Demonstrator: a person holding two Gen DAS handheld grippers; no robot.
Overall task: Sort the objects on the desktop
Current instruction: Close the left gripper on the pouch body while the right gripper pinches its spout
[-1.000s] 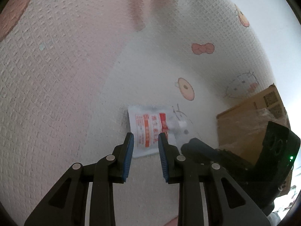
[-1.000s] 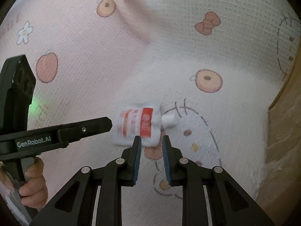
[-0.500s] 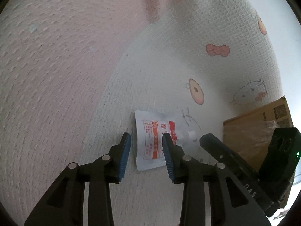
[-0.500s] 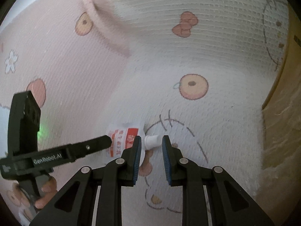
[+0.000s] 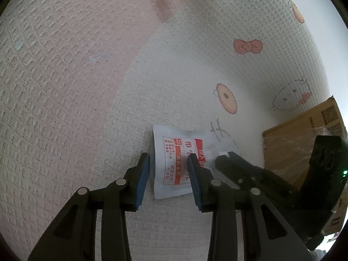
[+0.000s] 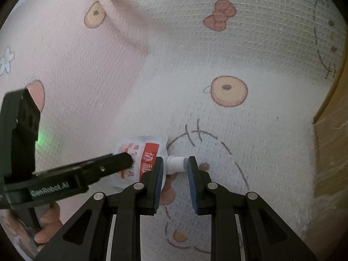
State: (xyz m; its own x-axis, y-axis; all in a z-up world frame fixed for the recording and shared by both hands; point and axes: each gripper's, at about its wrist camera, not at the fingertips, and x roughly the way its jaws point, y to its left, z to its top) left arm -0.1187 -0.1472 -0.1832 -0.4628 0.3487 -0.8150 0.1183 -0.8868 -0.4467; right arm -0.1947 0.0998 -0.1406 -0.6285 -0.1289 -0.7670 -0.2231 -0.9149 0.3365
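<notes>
- While pouch (image 5: 174,143) lies mid-blanket (image 5: 87,87), pickup step is in hand.
- L gripper (image 5: 168,159): jaws just opened wide, straddle pouch, not pressing.
- R gripper (image 6: 175,162): narrowest, cap (image 6: 175,165) between; grip unclear.
- Next, prob.: close L.

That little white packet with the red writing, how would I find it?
Find the pink and white cartoon blanket, then the drawn cat face beside the orange fruit print. The pouch lies flat there: the only loose thing, white with a red label and a ribbed white cap.

Pouch (image 6: 139,152) partly hidden behind left hand-held gripper (image 6: 121,158); box (image 5: 304,139) cut off.
</notes>
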